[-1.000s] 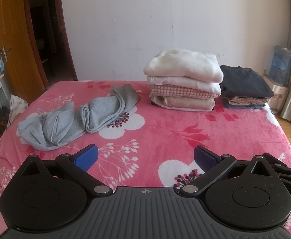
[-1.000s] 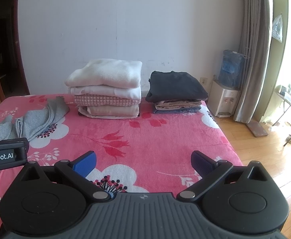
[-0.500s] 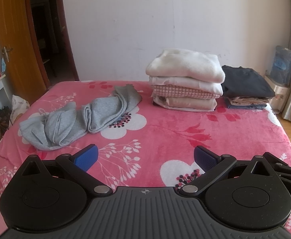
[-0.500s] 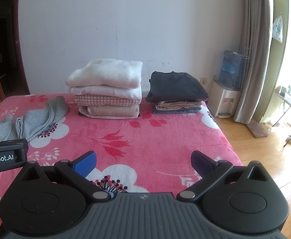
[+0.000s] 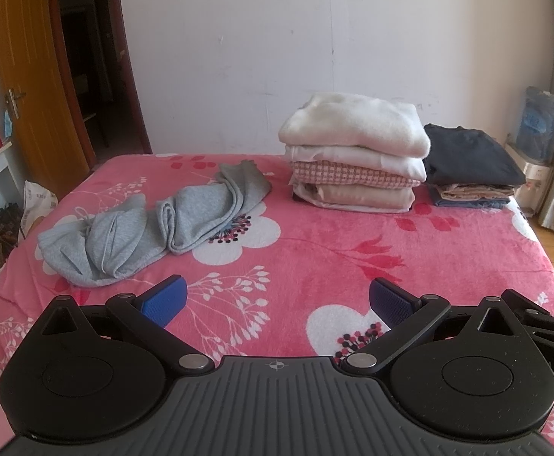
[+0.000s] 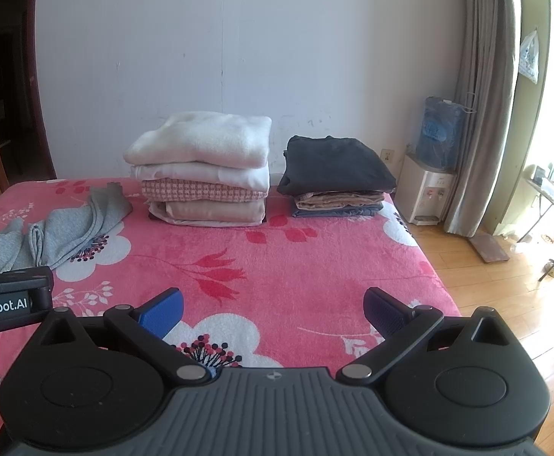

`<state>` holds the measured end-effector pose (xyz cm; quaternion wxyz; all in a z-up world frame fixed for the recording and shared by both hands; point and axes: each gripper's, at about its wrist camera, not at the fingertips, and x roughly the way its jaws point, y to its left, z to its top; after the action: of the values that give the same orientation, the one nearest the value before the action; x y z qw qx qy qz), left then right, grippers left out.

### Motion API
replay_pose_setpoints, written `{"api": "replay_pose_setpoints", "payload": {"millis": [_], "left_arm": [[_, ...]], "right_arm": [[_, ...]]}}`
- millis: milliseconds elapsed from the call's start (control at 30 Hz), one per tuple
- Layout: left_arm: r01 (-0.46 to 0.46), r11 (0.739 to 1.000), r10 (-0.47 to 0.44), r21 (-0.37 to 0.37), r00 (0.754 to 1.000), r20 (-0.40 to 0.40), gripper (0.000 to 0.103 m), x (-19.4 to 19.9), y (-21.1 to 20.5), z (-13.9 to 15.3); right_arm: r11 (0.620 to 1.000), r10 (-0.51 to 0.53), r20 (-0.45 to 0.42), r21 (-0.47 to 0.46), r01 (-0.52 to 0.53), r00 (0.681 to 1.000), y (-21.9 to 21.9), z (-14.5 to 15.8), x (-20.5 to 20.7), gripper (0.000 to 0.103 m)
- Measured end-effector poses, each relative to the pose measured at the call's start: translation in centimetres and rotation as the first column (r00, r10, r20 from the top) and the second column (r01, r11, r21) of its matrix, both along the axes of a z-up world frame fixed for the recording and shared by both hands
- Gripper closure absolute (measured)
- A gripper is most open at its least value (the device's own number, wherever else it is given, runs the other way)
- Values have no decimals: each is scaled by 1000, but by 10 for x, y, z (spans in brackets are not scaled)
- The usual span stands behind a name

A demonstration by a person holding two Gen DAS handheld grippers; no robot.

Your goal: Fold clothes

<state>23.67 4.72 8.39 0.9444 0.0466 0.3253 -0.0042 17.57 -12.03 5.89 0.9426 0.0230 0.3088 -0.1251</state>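
left hand-held gripper [image 5: 277,298]: fingers spread, nothing between them, above the bed [image 5: 314,250] | right hand-held gripper [image 6: 273,306]: fingers spread, holding nothing | grey garment [image 5: 151,224]: crumpled, unfolded, on the bed's left side | tall folded stack [image 5: 356,159]: far edge, by the wall | dark-topped folded stack [image 5: 470,163]: just right of it

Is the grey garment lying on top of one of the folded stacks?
No. The grey garment lies crumpled on the pink bedspread, apart from the light stack and the dark stack.
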Motion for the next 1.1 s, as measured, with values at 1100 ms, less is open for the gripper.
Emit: {"api": "replay_pose_setpoints", "payload": {"millis": [1100], "left_arm": [[-1, 1000, 1, 4, 1000, -5, 0, 2, 1, -1]], "right_arm": [[1000, 8, -7, -2, -8, 1000, 4, -2, 0, 0]]}}
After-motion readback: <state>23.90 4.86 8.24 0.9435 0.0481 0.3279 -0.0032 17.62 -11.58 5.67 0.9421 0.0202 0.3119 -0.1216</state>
